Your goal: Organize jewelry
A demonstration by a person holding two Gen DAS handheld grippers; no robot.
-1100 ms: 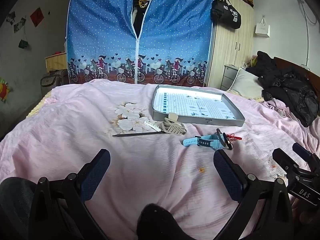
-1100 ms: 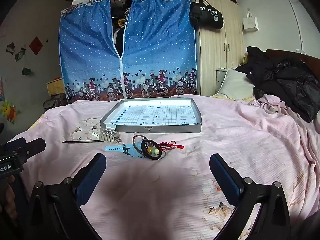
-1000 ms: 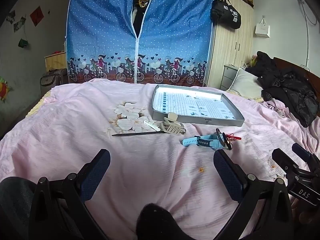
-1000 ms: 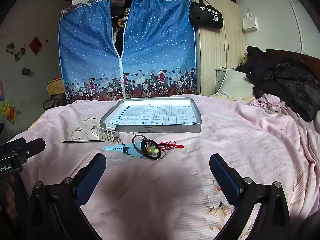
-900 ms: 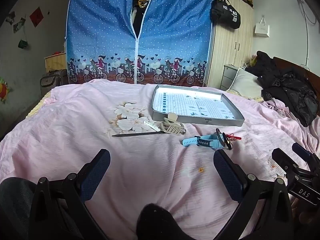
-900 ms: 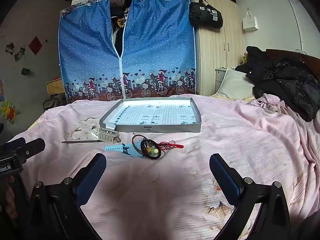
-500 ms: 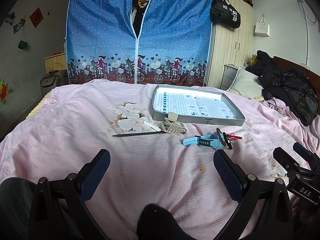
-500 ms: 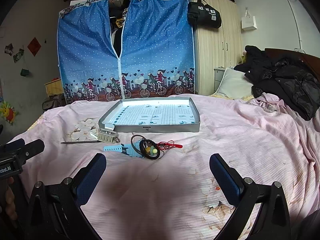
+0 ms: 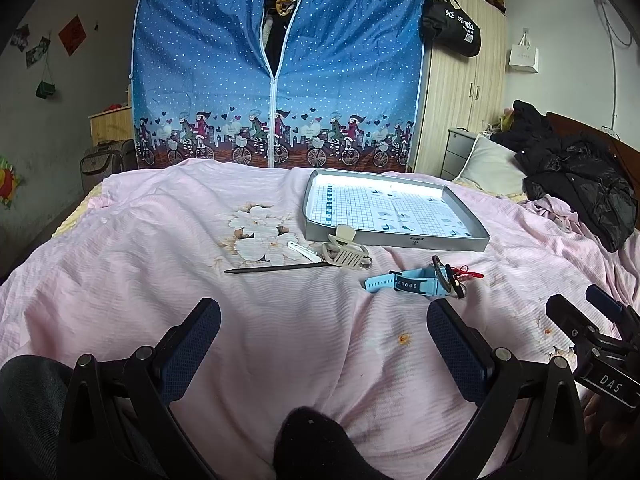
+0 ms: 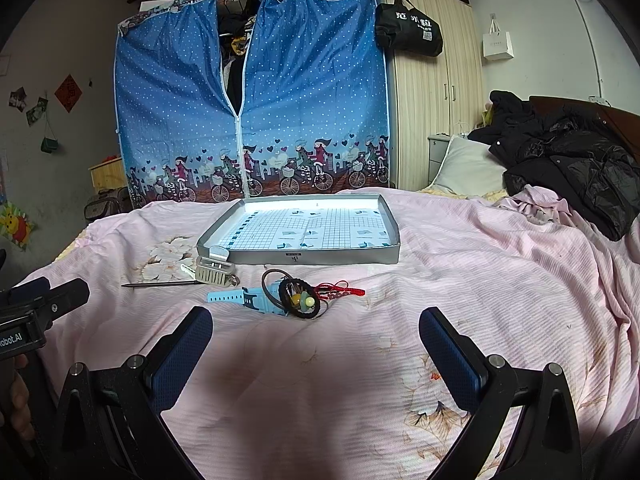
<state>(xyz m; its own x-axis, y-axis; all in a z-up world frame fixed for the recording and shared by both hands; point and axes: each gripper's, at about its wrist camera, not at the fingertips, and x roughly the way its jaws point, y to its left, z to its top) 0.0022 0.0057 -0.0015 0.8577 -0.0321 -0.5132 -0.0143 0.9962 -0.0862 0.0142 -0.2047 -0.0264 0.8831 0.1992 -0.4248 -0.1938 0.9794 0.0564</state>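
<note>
A shallow grey tray with a grid-printed floor lies on the pink bedspread. In front of it sit a beige hair claw clip, a thin dark stick, a light blue watch, black hair ties with a yellow-green charm and a red cord. My left gripper and right gripper both hover open near the bed's front, short of the items, with nothing between their fingers.
A blue dotted fabric wardrobe and a wooden cabinet stand behind the bed. Black clothing and a pillow lie at the right. The other gripper shows at the edge of each view.
Both views have shifted only slightly; the right gripper crept a little toward the items. Both grippers stay open and nothing on the bed has moved.
</note>
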